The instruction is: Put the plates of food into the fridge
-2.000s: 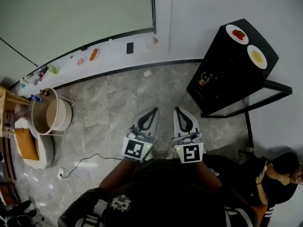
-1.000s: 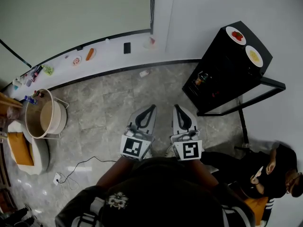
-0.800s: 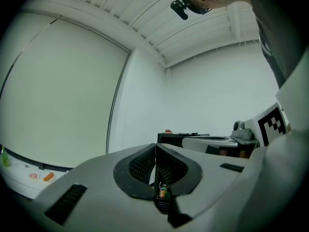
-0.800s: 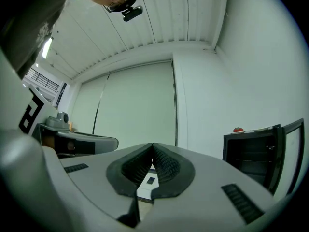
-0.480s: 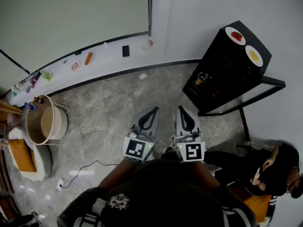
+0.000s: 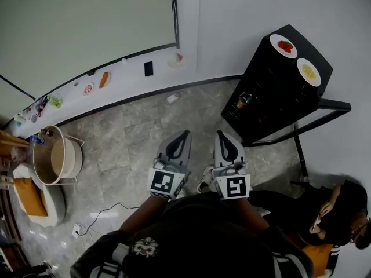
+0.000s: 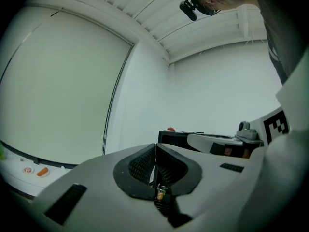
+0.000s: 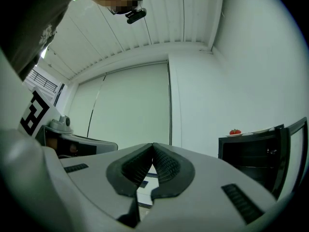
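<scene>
Approach phase, before any contact. Compared with the views of the preceding two seconds, we see very little altered. The left gripper [image 6: 184,134] and right gripper [image 6: 221,134] stay side by side ahead of the body, above the grey stone-tile floor [image 6: 127,138]. The surroundings slide only slightly across the head view — a shift we read as the person edging round toward the low black fridge [image 6: 272,91] at upper right. Each gripper's fingers are pressed together with nothing between them, as both gripper views show plainly, so neither carries anything. The task's things have not moved: the white round plate of red food [image 6: 283,46] and the white round plate of yellow food [image 6: 308,72] both lie on the fridge's top, next to each other and well apart from both grippers. The fridge's dark-framed door [image 6: 336,103] stands swung open to the right, as it did earlier, so we judge the interior already accessible. For the task, nothing is yet accomplished — both plates remain to be lifted and placed inside. We judge that the jaws must first part once a gripper nears a plate's rim.
</scene>
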`<state>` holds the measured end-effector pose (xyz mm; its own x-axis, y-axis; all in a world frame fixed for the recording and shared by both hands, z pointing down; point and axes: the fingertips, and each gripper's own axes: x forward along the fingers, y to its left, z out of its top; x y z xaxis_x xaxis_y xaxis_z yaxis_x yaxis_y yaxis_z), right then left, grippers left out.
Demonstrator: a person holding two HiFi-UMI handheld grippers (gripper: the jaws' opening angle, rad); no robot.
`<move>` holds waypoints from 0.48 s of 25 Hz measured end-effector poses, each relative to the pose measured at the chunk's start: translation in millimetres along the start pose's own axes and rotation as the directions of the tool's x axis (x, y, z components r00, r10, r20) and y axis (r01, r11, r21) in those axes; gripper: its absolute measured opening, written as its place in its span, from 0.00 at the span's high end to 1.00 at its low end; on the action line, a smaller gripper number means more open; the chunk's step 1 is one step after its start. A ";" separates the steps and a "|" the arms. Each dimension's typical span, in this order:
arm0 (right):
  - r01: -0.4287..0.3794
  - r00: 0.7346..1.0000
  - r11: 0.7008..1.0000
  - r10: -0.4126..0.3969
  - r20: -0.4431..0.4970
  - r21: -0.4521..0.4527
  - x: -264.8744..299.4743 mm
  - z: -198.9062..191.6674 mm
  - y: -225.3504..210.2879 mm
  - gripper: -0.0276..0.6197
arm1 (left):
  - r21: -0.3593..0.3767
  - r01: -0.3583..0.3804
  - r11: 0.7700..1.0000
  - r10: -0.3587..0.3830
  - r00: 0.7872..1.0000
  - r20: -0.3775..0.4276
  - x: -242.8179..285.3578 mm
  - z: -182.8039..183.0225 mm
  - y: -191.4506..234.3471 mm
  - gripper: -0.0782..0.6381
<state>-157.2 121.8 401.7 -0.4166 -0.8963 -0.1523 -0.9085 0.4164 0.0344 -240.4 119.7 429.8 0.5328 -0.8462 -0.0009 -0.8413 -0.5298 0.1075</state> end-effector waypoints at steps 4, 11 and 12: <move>-0.005 1.000 1.000 0.005 0.015 0.000 17.3 2.4 -21.8 0.92 | 0.010 0.000 1.000 0.000 1.000 0.009 27.8 7.2 -0.9 0.86; -0.072 0.997 0.997 0.072 0.012 -0.002 41.0 -6.4 -57.5 0.92 | 0.039 -0.020 0.999 0.020 1.000 -0.011 78.5 3.7 -8.6 0.86; -0.083 0.997 0.997 0.083 0.010 -0.001 44.7 -9.0 -62.9 0.92 | 0.032 -0.029 0.999 0.029 1.000 -0.003 87.9 3.7 -7.8 0.86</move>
<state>-119.0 54.2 401.7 -0.4899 -0.8573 -0.1584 -0.8710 0.4889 0.0480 -187.3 49.2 425.2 0.5084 -0.8611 0.0051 -0.8589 -0.5066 0.0751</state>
